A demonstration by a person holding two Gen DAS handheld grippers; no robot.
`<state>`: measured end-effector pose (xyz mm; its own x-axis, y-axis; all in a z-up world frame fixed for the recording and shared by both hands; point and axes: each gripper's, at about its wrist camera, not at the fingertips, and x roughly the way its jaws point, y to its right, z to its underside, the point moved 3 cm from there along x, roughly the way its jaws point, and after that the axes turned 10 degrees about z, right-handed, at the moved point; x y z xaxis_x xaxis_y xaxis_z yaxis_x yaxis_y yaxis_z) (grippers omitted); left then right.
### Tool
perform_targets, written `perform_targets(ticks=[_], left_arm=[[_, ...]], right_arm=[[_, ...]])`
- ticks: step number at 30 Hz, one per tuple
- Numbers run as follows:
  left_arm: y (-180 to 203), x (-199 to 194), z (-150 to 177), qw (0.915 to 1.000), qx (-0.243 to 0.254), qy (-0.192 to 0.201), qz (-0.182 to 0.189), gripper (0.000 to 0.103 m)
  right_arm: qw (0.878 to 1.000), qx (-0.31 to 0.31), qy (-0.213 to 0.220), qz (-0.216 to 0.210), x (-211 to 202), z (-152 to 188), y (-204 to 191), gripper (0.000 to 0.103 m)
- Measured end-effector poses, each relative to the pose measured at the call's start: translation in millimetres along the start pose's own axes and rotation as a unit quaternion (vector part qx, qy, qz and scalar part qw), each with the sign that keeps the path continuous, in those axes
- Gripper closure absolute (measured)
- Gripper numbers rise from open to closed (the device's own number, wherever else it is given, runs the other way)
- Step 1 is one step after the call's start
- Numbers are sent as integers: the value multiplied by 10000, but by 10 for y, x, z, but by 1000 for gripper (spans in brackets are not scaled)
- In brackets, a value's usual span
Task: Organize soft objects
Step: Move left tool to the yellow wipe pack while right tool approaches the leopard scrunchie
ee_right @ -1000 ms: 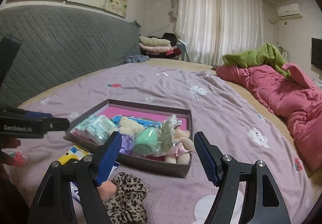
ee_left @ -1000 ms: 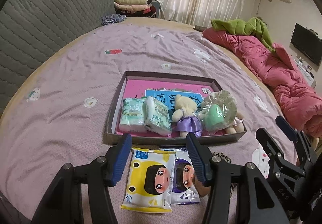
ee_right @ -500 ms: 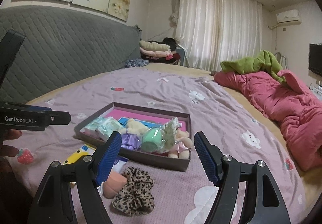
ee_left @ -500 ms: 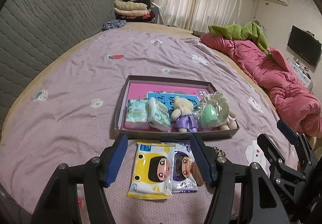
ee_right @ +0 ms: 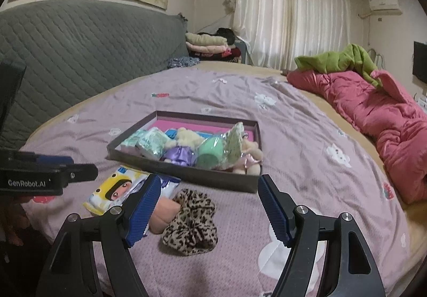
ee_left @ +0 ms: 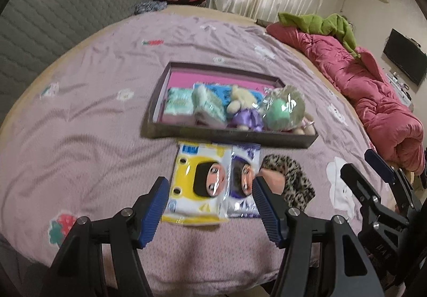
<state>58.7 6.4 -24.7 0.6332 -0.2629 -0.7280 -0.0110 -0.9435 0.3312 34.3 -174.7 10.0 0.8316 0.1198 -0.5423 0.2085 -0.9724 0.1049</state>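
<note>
Two hand-held grippers over a bed (ee_right: pixel 307 137) covered with a mauve sheet. The left gripper (ee_left: pixel 210 205) hangs above two flat packets lying side by side on the sheet, a yellow packet (ee_left: pixel 198 185) and a purple packet (ee_left: pixel 242 182); its jaws stand apart with nothing clasped, the blue pads clear of both packets. The right gripper (ee_right: pixel 205 210) is likewise released and empty, poised over a leopard-print scrunchie (ee_right: pixel 190 222) and a peach sponge (ee_right: pixel 164 214), which touch each other just beside the purple packet. Behind these items lies a shallow dark tray (ee_left: pixel 229 135) with a pink floor, holding, from left to right, two green tissue packs (ee_left: pixel 193 105), a plush doll in a purple dress (ee_left: pixel 244 110), a green sponge in clear wrapping (ee_left: pixel 283 110), and a second doll (ee_right: pixel 249 157) partly hidden behind the wrapping. A crumpled pink quilt (ee_right: pixel 379 113) and a green blanket (ee_right: pixel 344 59) lie well apart at the right side of the bed.
</note>
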Motion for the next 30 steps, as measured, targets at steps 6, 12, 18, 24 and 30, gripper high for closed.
perform_targets(ticks=[6, 12, 18, 24, 30], left_arm=[[-36, -29, 102, 9999, -52, -133, -46, 39], [-11, -31, 161, 9998, -2, -211, -40, 39], [7, 29, 223, 9994, 10, -350, -31, 39], [-23, 86, 289, 9989, -7, -457, -49, 39], [-59, 173, 349, 9983, -27, -574, -89, 39]], right_arm=[[9998, 62, -211, 21, 24, 65, 15, 27], [9990, 90, -428, 6, 32, 163, 33, 27], [9975, 69, -696, -33, 102, 261, 3, 27], [9955, -75, -940, -113, 194, 359, -107, 27], [9935, -114, -1122, -164, 302, 445, -157, 27]])
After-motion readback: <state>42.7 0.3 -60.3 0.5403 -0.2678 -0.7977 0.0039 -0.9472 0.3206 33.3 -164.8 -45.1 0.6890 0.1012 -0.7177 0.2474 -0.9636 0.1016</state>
